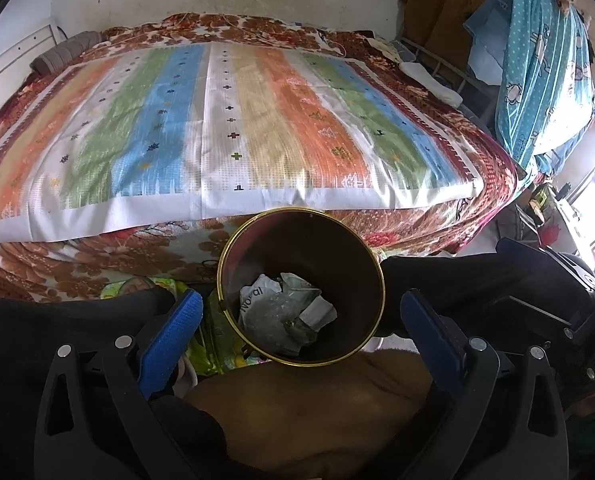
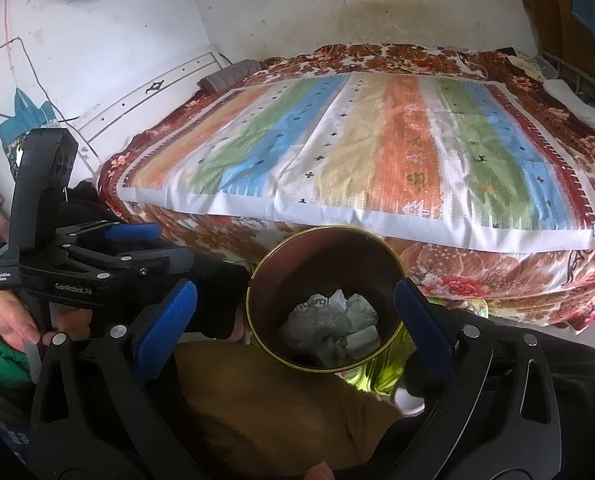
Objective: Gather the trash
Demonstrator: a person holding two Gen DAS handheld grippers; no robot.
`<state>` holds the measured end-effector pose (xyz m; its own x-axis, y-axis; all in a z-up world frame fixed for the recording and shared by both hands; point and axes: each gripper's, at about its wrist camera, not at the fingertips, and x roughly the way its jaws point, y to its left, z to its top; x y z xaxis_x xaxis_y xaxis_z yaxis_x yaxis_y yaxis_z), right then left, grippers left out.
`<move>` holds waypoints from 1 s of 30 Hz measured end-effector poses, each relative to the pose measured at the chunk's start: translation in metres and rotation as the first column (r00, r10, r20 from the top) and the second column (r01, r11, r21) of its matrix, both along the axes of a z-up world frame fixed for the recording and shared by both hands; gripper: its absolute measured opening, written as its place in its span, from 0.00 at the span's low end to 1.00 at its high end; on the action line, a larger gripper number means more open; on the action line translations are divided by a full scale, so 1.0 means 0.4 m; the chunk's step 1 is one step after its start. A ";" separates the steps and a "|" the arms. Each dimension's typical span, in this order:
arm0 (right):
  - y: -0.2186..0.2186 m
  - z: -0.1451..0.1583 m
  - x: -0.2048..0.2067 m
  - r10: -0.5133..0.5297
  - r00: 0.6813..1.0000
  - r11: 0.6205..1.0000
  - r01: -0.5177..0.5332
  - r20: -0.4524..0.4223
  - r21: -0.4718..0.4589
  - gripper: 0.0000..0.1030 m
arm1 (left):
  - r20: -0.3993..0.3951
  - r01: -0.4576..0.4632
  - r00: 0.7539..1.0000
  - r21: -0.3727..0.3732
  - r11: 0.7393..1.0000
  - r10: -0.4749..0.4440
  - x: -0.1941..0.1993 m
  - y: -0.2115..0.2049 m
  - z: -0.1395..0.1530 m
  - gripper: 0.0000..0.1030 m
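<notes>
Bedroom, striped cover (image 1: 233,128) on the bed (image 2: 497,280) filling the background, nothing loose on it that I could see. The bin (image 1: 253,248) stood on the floor by the bed, crumpled trash (image 1: 285,312) at its bottom. It lay dead ahead and below both tools. My left gripper (image 1: 301,312) was spread wide, empty. My right gripper (image 2: 295,312) likewise, bin mouth between its fingers, neither nearer.

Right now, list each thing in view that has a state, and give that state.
Bin: upright, uncovered, partly filled.
Crumpled trash: lying at the bin's bottom.
Left gripper: open, empty.
Right gripper: open, empty.
Striped cloth: spread flat on the bed.
</notes>
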<state>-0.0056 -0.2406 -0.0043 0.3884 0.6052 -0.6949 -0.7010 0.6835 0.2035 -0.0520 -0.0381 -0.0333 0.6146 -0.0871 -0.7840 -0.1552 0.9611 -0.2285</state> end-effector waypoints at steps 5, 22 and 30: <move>-0.004 -0.002 0.004 0.013 1.000 1.000 -0.013 -0.009 0.002 0.91 | -0.005 -0.003 1.000 0.008 1.000 0.003 0.002 -0.005 -0.004 0.94; -0.002 -0.004 0.005 0.020 0.999 1.000 -0.020 -0.027 0.008 0.91 | -0.005 -0.003 1.000 0.007 1.000 0.003 0.002 -0.006 -0.003 0.94; -0.002 -0.005 0.005 0.020 0.999 1.000 -0.020 -0.026 0.007 0.91 | -0.006 -0.001 1.000 0.009 1.000 0.001 0.002 -0.009 -0.004 0.94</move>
